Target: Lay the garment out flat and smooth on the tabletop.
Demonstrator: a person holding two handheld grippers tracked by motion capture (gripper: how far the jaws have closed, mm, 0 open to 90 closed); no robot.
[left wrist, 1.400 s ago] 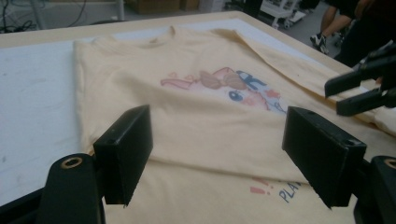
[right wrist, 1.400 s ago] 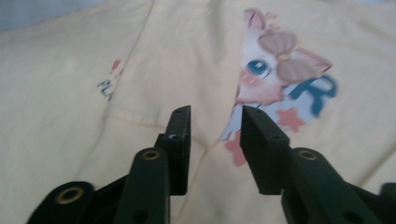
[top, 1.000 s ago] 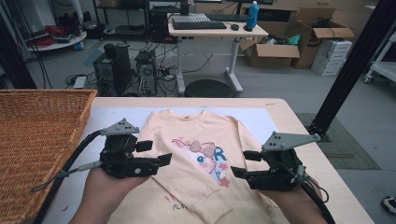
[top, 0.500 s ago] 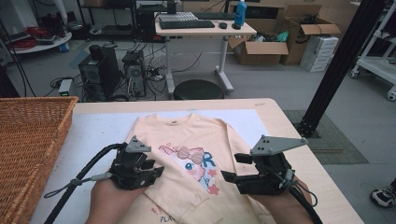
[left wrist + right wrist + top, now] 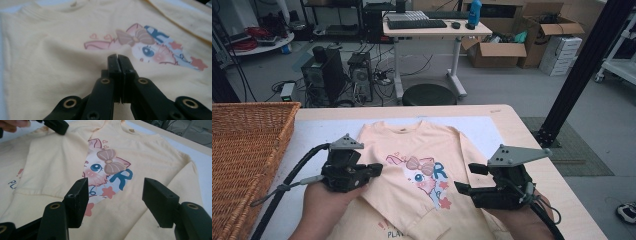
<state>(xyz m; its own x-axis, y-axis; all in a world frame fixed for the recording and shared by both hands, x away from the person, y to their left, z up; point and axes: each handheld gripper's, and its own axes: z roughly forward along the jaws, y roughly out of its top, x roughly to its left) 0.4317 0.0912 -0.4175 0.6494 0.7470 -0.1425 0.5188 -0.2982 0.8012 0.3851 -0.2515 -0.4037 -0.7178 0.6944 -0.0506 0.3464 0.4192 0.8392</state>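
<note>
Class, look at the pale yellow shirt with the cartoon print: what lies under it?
The shirt lies on a white sheet covering the wooden table. The sheet shows around the collar and shoulders; whatever sits beneath the fabric itself is covered.

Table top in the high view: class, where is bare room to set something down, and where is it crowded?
Bare: the strip between the wicker basket and the shirt, and the far edge of the table beyond the collar. Crowded: the near middle, with shirt, left tool and right tool.
</note>
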